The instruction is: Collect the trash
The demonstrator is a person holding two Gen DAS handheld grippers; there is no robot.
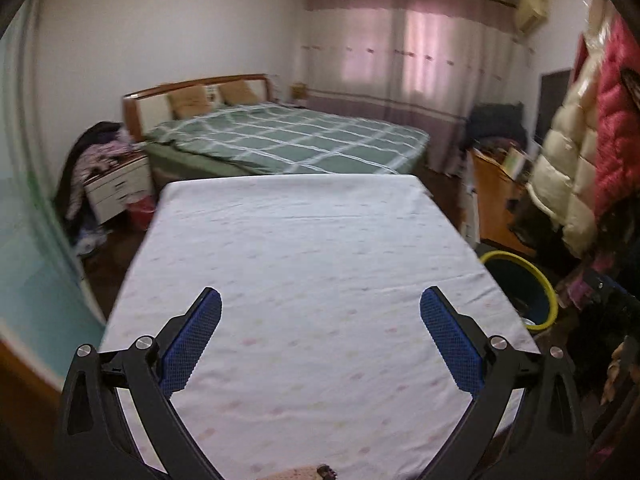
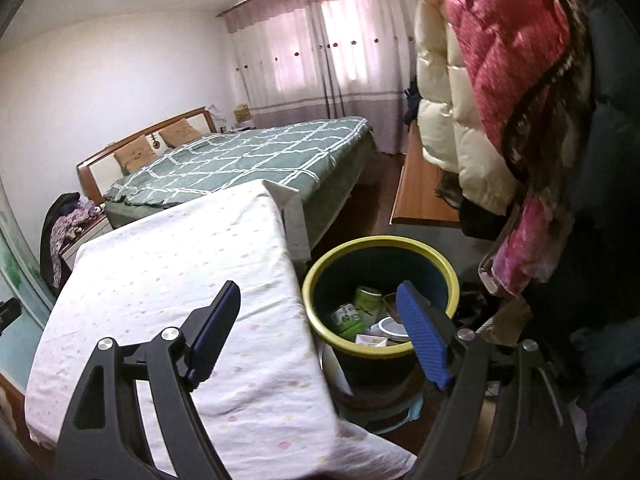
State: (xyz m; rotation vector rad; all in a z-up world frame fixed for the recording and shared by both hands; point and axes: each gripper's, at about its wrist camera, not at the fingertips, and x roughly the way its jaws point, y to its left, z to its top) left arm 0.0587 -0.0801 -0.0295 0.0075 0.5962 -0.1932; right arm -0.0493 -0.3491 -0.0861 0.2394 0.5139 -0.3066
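Holding nothing: two tongs [image 1: 320,308] [image 2: 318,300], one bin [image 2: 380,292].

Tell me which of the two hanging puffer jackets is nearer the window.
The cream puffer jacket: it hangs on the curtain side, while the red puffer jacket hangs closer to the camera, partly overlapping it.

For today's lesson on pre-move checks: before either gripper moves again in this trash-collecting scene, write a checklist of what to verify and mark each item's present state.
1. Left gripper jaws open and empty: ok.
2. Right gripper jaws open and empty: ok.
3. Round dark bin with yellow rim uncovered beside the table: ok.
4. Trash already inside it, including a green-and-white carton: ok.
5. Trash left on the white dotted tablecloth: none seen, but something small at the left view's bottom edge is cut off: cannot tell.
6. Room left in the bin: cannot tell.
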